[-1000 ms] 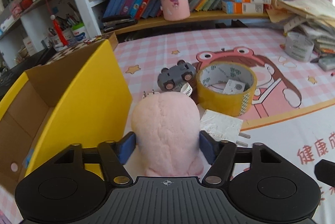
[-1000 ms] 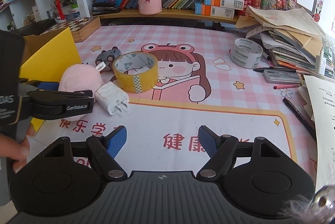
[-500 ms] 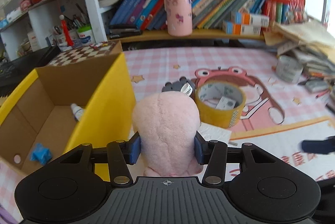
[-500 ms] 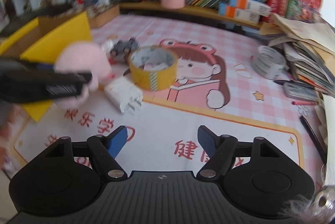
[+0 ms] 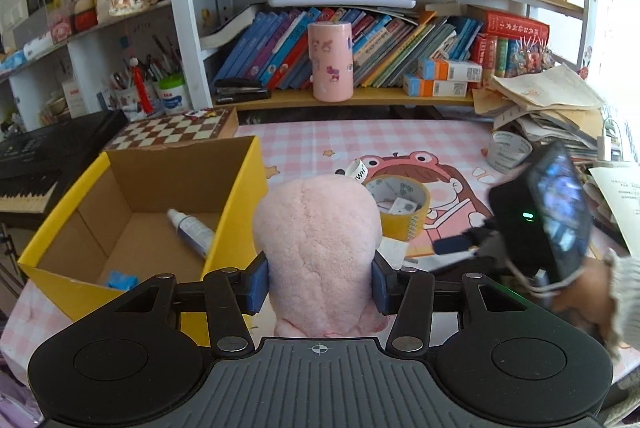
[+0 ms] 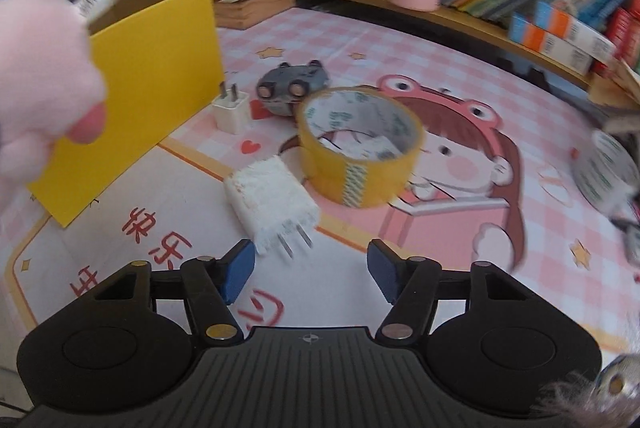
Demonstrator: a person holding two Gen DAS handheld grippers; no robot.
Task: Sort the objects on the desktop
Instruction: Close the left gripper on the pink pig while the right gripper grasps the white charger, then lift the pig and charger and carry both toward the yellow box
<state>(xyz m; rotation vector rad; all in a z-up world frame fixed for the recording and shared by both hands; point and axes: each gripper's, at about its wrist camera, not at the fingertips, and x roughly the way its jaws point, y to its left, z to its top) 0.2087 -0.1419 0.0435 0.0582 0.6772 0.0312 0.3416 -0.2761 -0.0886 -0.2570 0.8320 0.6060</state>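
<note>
My left gripper (image 5: 318, 286) is shut on a pink plush toy (image 5: 318, 248), held up in the air beside the right wall of the open yellow cardboard box (image 5: 240, 188). The plush also fills the left edge of the right wrist view (image 6: 40, 88). My right gripper (image 6: 310, 272) hovers low over the desk mat with its jaws closing and nothing between them. Just ahead of it lies a white charger plug (image 6: 272, 204), prongs toward me. Behind that stand a yellow tape roll (image 6: 360, 148), a smaller white plug (image 6: 230, 110) and a grey toy car (image 6: 292, 86).
Inside the box lie a small white bottle (image 5: 190, 230) and a blue scrap (image 5: 118, 278). A pink cylinder (image 5: 331, 60), books, a chessboard box (image 5: 176, 128) and a paper pile (image 5: 548, 108) line the back. A white tape roll (image 5: 508, 150) sits right. A keyboard (image 5: 48, 156) lies far left.
The left gripper squeezed the plush and lifted it, so the box interior now shows. The right gripper swung left and down toward the white charger plug, its jaws narrowing.
</note>
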